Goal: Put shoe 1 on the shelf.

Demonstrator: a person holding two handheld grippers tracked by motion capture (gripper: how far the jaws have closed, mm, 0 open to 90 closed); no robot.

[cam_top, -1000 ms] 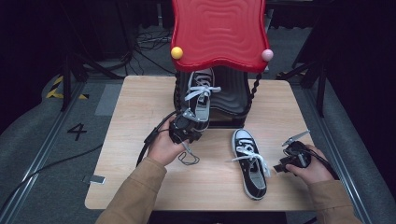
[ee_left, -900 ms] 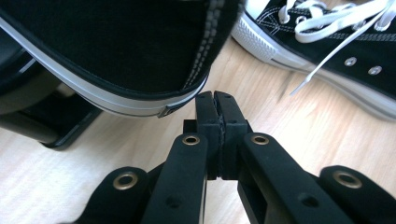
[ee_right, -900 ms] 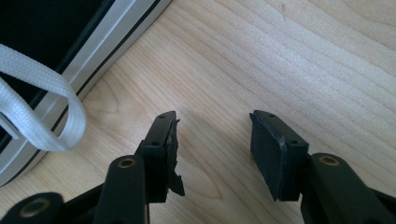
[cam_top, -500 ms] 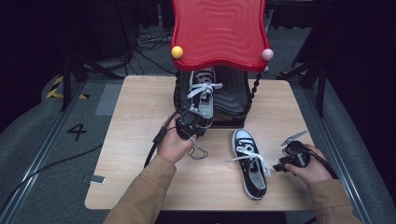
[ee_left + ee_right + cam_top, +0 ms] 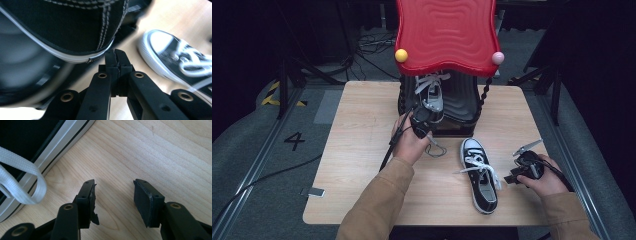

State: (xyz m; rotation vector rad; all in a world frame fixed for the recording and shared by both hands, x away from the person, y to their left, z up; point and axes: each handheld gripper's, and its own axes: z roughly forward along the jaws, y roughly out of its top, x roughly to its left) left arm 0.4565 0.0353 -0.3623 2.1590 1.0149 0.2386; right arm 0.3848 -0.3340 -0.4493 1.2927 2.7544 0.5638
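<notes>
From the high view, a wooden table holds a black rack with a wavy red top. One black shoe with white laces sits on the rack, under the red top. The left gripper is just in front of that shoe, at its near end. Whether it touches the shoe is hard to tell from here. A second black shoe lies flat on the table, between the two hands. The right gripper rests on the table just to the right of this second shoe, apart from it.

In the left gripper view, the two black jaws are pressed together with nothing between them. Their tips sit right under the white edge of the shoe on the rack. The second shoe lies farther off on the table.

In the right gripper view, the jaws stand wide apart over bare wood. Nothing is between them. The side of the second shoe and a loop of white lace lie just to their left.
</notes>
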